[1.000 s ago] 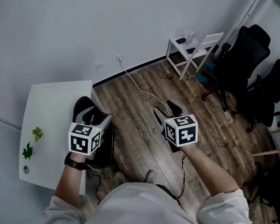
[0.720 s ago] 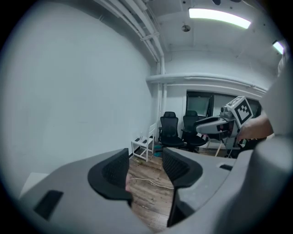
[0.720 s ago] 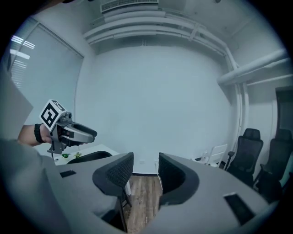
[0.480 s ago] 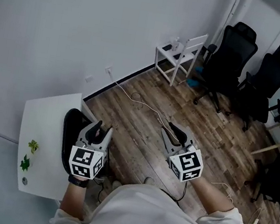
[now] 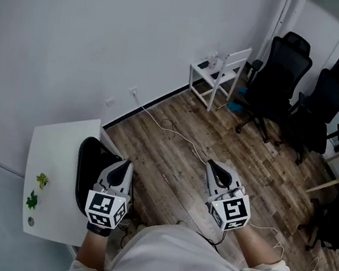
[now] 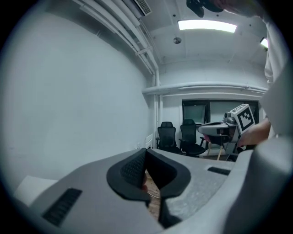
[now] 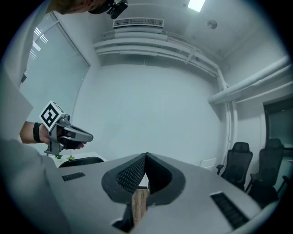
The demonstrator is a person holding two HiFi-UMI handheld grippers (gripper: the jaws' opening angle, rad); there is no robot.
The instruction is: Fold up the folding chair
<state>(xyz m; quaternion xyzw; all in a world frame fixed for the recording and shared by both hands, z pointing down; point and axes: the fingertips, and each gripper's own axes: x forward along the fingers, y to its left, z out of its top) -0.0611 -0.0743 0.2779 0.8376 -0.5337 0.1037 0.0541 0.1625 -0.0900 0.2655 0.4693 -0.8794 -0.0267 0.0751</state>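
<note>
A white slatted chair (image 5: 221,71) stands unfolded against the far wall in the head view, well away from both grippers. My left gripper (image 5: 123,167) is held in front of the body, beside the white table, with its jaws shut and nothing between them. The right gripper (image 5: 215,167) hangs over the wooden floor, also shut and empty. In the left gripper view the pads (image 6: 137,167) meet at the tip, and the right gripper (image 6: 219,129) shows off to the right. In the right gripper view the pads (image 7: 132,173) touch too, with the left gripper (image 7: 68,135) at the left.
A white table (image 5: 58,145) with small green things (image 5: 37,190) stands at the left, a black curved seat (image 5: 90,162) against it. Two black office chairs (image 5: 281,76) stand at the back right. A white cable (image 5: 176,133) runs across the wooden floor (image 5: 171,164).
Both grippers' jaws have closed from open. Both hands have drawn back toward the body, lower in the head view. The head view has shifted a little.
</note>
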